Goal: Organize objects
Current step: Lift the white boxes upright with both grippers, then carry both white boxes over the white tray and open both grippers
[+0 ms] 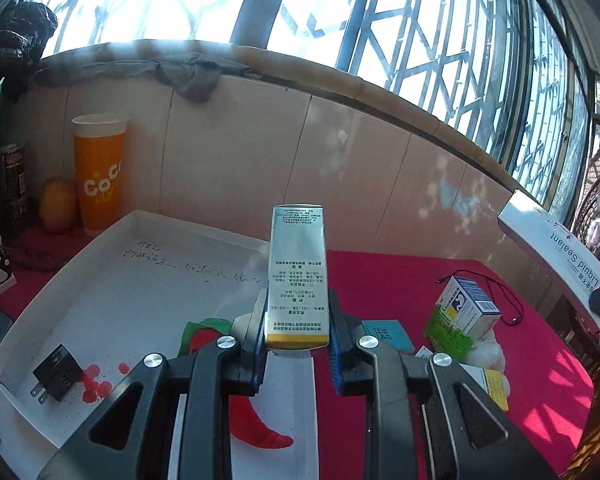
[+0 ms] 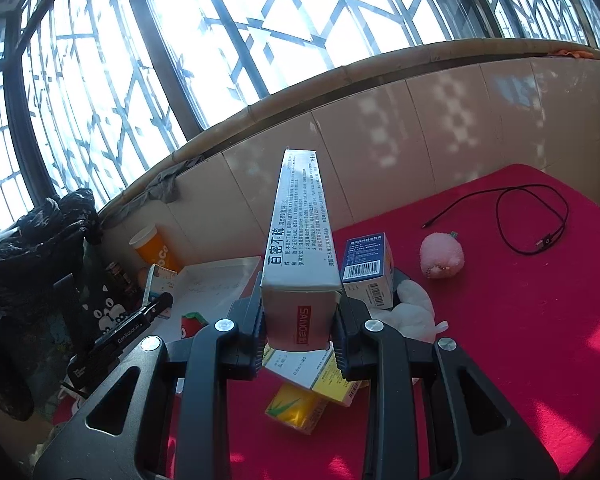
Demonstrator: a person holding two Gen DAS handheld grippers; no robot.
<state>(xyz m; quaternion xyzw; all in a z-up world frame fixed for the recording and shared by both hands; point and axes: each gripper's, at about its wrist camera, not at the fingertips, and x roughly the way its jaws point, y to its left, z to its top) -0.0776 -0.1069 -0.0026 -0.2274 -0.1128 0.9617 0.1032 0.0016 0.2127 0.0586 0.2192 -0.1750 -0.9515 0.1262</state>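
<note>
Cardboard, thin and silvery, makes up the medicine box that the left gripper pinches by its yellow-banded lower end; the box stands up and forward from the jaws, above the near edge of the white tray, which lies on the red cloth; the right gripper clamps the long sealant box at its red-labelled end, well above the clutter of small cartons on the cloth; both boxes look light and hollow, so weight is no worry, but the walls will likely dent under a hard squeeze, and the glossy print may slide against the pads; the grip seems best kept across the narrow faces near an end flap, where folded card is stiffest; held so far from its middle, the sealant box will probably swing if the wrist turns quickly; the tray already holds a black plug adapter and a red plush toy.
</note>
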